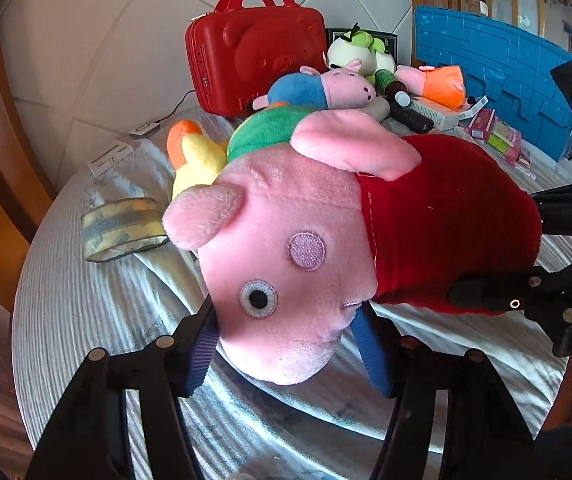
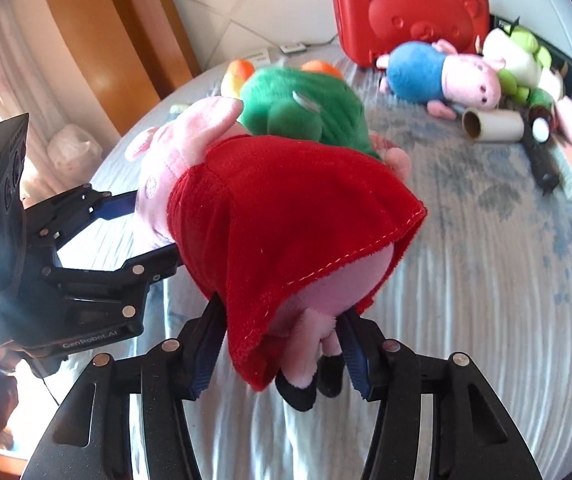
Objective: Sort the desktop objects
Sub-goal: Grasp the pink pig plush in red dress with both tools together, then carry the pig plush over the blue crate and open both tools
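A pink pig plush in a red dress (image 1: 306,240) is held in the air between both grippers. My left gripper (image 1: 286,344) is shut on its snout and head; the head also shows in the right wrist view (image 2: 154,192). My right gripper (image 2: 282,340) is shut on its bottom and legs under the red dress (image 2: 286,216). The right gripper also shows at the right edge of the left wrist view (image 1: 498,248). The left gripper shows in the right wrist view (image 2: 142,232).
On the striped tabletop (image 2: 466,280) lie a green plush (image 2: 306,108), a blue-shirted pig plush (image 2: 442,74), a red bear case (image 2: 410,12), a cardboard tube (image 2: 494,124), a yellow duck plush (image 1: 194,160), a tape roll (image 1: 122,228) and a blue crate (image 1: 498,72) with small boxes.
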The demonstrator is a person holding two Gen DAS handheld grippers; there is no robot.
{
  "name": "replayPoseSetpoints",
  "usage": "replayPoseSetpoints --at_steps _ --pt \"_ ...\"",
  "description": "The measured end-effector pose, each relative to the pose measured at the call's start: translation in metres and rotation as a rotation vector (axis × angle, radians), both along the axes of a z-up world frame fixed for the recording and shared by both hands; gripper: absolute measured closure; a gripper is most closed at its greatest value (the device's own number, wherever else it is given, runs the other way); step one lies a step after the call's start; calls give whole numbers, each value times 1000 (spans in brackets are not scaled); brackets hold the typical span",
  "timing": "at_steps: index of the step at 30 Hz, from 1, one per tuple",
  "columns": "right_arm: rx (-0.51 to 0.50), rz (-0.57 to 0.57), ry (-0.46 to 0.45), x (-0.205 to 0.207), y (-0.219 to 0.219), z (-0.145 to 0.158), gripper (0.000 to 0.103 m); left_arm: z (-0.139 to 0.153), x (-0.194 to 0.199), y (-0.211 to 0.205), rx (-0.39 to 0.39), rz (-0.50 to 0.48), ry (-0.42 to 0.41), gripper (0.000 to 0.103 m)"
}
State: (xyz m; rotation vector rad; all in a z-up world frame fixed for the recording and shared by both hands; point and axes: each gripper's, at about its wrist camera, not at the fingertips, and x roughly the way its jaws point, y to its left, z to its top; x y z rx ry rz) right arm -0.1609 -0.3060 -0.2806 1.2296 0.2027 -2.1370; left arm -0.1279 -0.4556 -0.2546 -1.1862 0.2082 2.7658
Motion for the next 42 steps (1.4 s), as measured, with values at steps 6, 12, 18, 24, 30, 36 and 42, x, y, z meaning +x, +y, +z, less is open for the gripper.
replayPoseSetpoints --at_steps 6,12,18,24,30,36,42 --pt "-37 -22 109 12 24 51 50 52 3 24 -8 -32 88 42" --pt "-73 -108 247 20 73 112 50 112 -7 72 -27 -135 208 42" --pt "-93 -276 414 29 144 171 50 173 -29 146 -35 -306 350 42" --pt "-72 -491 580 33 234 225 50 226 -64 249 15 -495 464 42" --pt "-28 -657 693 13 335 262 50 261 -110 367 64 -630 511 41" --pt "-35 -731 750 -32 448 288 50 284 -167 483 117 -656 509 41" --pt "-61 -779 756 -80 551 308 47 301 -220 577 138 -614 490 36"
